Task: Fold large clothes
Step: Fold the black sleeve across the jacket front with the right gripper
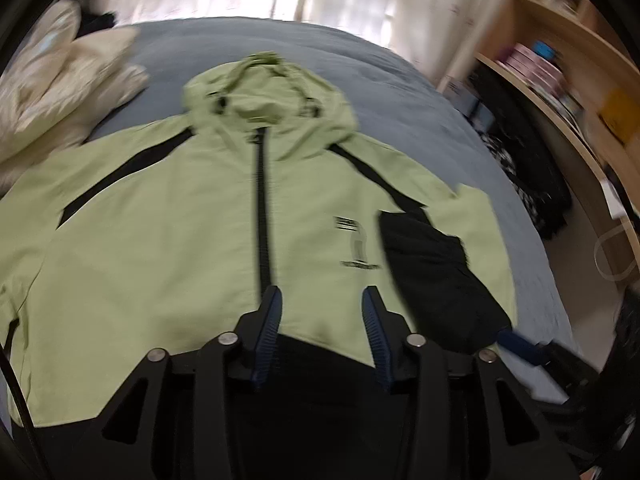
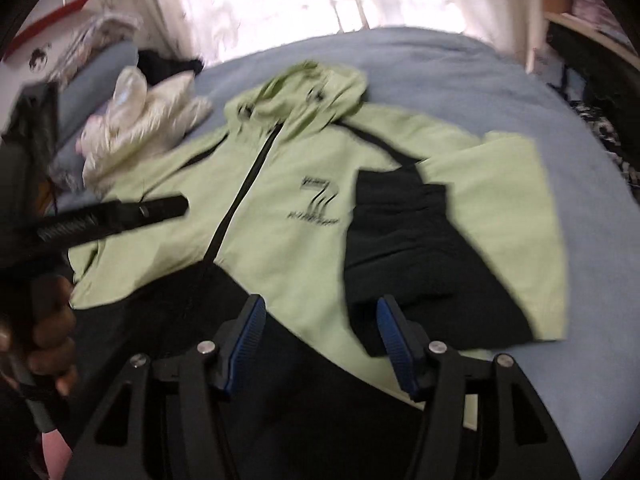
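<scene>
We are seeing a jacket [image 1: 160, 232] showing pale green with black shoulder stripes, a black zip, a black hem and a black printed logo. The bed [image 2: 460, 80] is showing grey-blue. The pillows [image 1: 68, 88] are showing cream, and both grippers' pads [image 2: 400, 344] blue.

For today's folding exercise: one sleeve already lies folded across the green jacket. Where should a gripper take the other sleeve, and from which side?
Probably at the cuff end of the spread sleeve, coming from the jacket's outer edge: it lies flat and extended, so its free end can swing across the zip.
</scene>
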Demonstrator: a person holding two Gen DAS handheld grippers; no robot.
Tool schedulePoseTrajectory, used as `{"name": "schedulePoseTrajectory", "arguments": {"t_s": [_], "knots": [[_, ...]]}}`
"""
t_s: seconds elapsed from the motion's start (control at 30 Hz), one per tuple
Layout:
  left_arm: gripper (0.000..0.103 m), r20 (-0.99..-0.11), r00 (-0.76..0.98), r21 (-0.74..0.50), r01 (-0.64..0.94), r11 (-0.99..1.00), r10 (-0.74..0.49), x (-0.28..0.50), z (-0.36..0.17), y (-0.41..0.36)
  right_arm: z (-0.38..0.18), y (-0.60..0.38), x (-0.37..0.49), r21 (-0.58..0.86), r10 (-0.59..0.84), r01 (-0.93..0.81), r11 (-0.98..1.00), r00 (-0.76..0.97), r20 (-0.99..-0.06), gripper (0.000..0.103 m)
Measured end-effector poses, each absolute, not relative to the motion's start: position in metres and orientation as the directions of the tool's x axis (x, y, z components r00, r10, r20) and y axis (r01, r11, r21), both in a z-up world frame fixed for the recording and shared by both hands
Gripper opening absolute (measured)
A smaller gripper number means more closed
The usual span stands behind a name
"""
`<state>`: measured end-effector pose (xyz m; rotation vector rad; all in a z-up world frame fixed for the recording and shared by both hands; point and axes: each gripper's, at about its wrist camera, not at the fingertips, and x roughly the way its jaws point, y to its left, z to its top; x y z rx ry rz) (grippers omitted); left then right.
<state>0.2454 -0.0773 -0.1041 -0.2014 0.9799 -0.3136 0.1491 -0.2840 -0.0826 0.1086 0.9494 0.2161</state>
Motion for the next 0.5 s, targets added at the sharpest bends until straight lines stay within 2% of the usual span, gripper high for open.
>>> {"name": "schedulePoseTrajectory", "arguments": {"t_s": [0.1, 0.3, 0.5], "knots": [[0.055, -0.779, 0.504, -0.279, 0.253, 0.926, -0.372, 0.237, -0.101, -0.108, -0.072, -0.31, 0.138, 0.214, 0.204, -0.058, 0.975, 0.607, -0.768, 0.058], [0.056, -0.808, 0.442, -0.21, 0.402, 0.891, -0.389, 0.218, -0.11, -0.173, -0.069, -0.358, 0.113, 0.202, 0.064, 0.14, 0.969, 0.649, -0.758, 0.058], [0.057, -0.844, 0.434, -0.086, 0.471, 0.878, -0.315, 0.212, -0.131, -0.23, -0.082, -0.382, 0.096, 0.249, 0.068, 0.202, 0.947, 0.632, -0.772, 0.058]]}}
